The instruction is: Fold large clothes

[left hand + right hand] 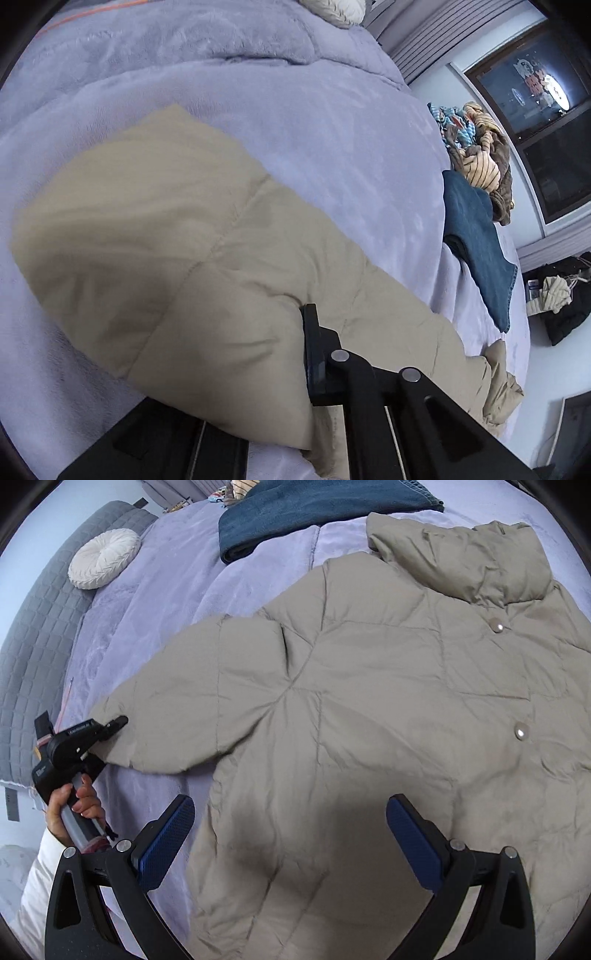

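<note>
A beige puffer jacket (369,701) lies spread front-up on a lavender bedspread (155,602), collar at the far right and snap buttons showing. Its sleeve (166,720) stretches out to the left. My left gripper (107,738), held by a person's hand (74,805), is shut on the sleeve's cuff end. In the left wrist view the sleeve (166,240) fills the frame and covers one finger of the left gripper (273,369); the other black finger (314,350) presses on the fabric. My right gripper (291,829) hangs open above the jacket's lower body, blue pads wide apart and holding nothing.
Folded blue denim (314,513) lies beyond the jacket, with a pile of striped and patterned clothes (476,147) behind it. A round white cushion (103,559) rests by the grey quilted headboard (33,646). Dark bags (561,302) sit on the floor under a window.
</note>
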Tool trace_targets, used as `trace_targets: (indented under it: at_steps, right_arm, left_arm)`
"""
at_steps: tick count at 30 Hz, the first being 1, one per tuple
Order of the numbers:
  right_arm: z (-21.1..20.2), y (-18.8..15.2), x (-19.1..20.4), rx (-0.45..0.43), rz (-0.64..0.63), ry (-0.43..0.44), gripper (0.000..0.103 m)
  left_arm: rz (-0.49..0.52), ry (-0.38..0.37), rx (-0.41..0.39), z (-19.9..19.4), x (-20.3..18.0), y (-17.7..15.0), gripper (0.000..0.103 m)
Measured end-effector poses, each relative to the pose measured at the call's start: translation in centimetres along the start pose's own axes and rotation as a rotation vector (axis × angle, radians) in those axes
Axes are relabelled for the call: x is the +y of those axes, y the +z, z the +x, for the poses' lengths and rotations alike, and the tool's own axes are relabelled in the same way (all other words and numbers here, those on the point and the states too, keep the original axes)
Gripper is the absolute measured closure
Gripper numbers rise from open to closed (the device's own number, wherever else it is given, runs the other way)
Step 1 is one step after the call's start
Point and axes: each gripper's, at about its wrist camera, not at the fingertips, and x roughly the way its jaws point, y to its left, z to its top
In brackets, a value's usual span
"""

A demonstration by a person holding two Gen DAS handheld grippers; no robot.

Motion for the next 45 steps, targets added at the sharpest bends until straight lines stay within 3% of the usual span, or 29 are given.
trace_targets:
  at_steps: [1,2,3,4,9,15,20,24,26,29,33,35,39,40,41,42,43,45]
  right_arm:
    - [0.3,0.5,0.2,-0.021,0.01,0.017,0.01]
    - [0.5,1.0,0.4,-0.038,0.02,0.043,0.041]
    - [1.1,1.6,0.5,-0.044,0.032,0.077,0.064]
    - [2.1,2.3,0.7,-0.027,0.051,0.121,0.094]
    - [6.9,4.0,1.3,0.001,0.129,0.218,0.095]
    - [10.6,3.6,1.6,0.073,0.128,0.239,0.095]
    - [8.4,3.8,0.1,0.115,0.144,0.32,0.095]
    - [1.6,2.7,-5.2,0.007,0.169,0.271,0.095]
    - [-1.8,1.7,-9.1,-0.046,0.196,0.197,0.095]
    - [-5.9,-0.3,-15.5,-0.097,0.274,0.087,0.095]
    - [-8.5,-2.8,-21.6,-0.111,0.369,0.014,0.095]
    - [-8.9,-3.8,-23.6,-0.106,0.396,0.002,0.095]
    - [-9.0,-3.9,-25.8,-0.107,0.422,0.014,0.095]
    - [-9.0,-4.0,-26.1,-0.108,0.419,0.017,0.095]
    - [-9.0,-3.8,-26.0,-0.106,0.415,0.018,0.095]
    - [-9.0,-3.6,-25.9,-0.106,0.41,0.016,0.095]
    - [-9.2,-3.7,-26.0,-0.107,0.402,0.014,0.095]
    - [-9.6,-3.6,-26.2,-0.109,0.377,0.009,0.095]
  left_arm:
    - [0.04,0.019,-0.023,-0.8,-0.5,0.1,0.095]
    - [0.089,0.036,-0.044,-1.6,-1.3,0.1,0.095]
    - [0.133,0.052,-0.062,-2.6,-1.9,-0.3,0.095]
    - [0.178,0.067,-0.082,-3.4,-2.8,-0.5,0.095]
    - [0.369,0.057,-0.181,-8.0,-7.4,-1.8,0.095]
    - [0.606,-0.117,-0.227,-12.5,-17.2,-5.7,0.095]
    - [0.788,-0.354,-0.16,-13.4,-27.6,-11.2,0.095]
    - [0.954,-0.431,-0.033,-10.4,-35.1,-18.6,0.095]
    - [1.016,-0.416,0.046,-7.6,-37.6,-22.5,0.095]
    - [1.115,-0.335,0.154,-2.4,-39.8,-28.8,0.095]
    - [1.214,-0.197,0.234,3.1,-39.1,-34.9,0.095]
    - [1.244,-0.135,0.234,4.3,-38.4,-36.5,0.095]
    - [1.244,-0.128,0.21,3.2,-38.5,-36.9,0.094]
    - [1.235,-0.133,0.223,2.8,-38.5,-36.6,0.077]
    - [1.221,-0.145,0.237,2.8,-37.9,-36.1,0.031]
    - [1.202,-0.155,0.228,2.3,-37.4,-35.5,0.011]
    - [1.193,-0.149,0.185,1.8,-37.1,-34.8,0.0]
    - [1.194,-0.145,0.155,0.1,-36.6,-33.6,0.0]
